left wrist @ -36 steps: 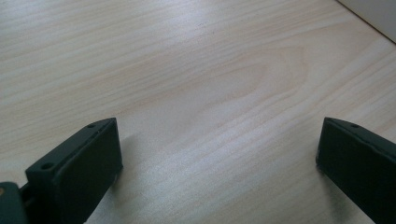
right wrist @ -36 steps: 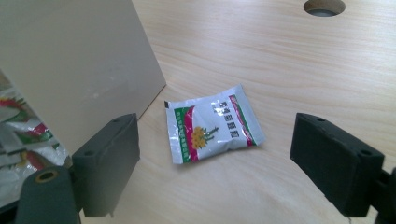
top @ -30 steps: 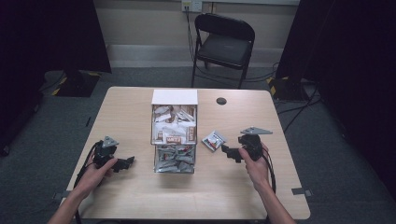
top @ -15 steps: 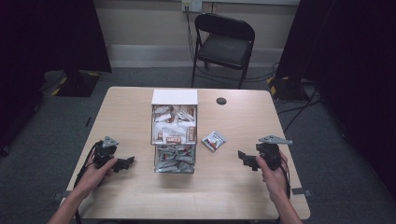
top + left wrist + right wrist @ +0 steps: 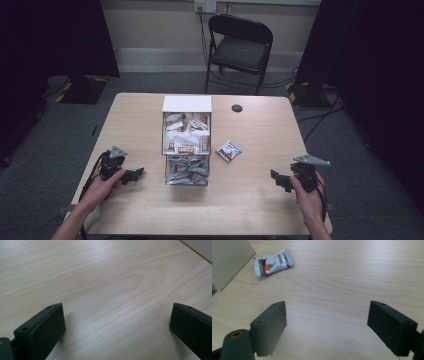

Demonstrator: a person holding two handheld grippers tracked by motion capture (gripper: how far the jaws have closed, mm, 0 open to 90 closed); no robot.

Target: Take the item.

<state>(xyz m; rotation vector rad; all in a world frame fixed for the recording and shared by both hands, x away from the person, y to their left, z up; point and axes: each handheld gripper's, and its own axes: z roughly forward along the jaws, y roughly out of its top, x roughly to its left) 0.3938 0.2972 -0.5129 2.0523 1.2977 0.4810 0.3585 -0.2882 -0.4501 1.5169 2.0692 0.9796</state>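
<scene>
A small white, red and green sachet (image 5: 229, 150) lies flat on the wooden table (image 5: 250, 210), just right of a clear box (image 5: 186, 145) packed with several packets. In the right gripper view the sachet (image 5: 272, 262) lies ahead to the upper left, well beyond the jaws. My right gripper (image 5: 278, 180) is low over the table's right side, held in a hand, open and holding nothing (image 5: 327, 322). My left gripper (image 5: 135, 174) rests left of the box, open over bare wood (image 5: 117, 322).
A white lid (image 5: 186, 104) stands up at the back of the box. A dark round grommet (image 5: 237, 108) is set in the table near its far edge. A black folding chair (image 5: 240, 47) stands beyond the table. Cables trail from both grippers.
My right gripper has drawn away from the sachet, toward the right and the near edge of the table. The sachet and the left gripper have stayed put.
</scene>
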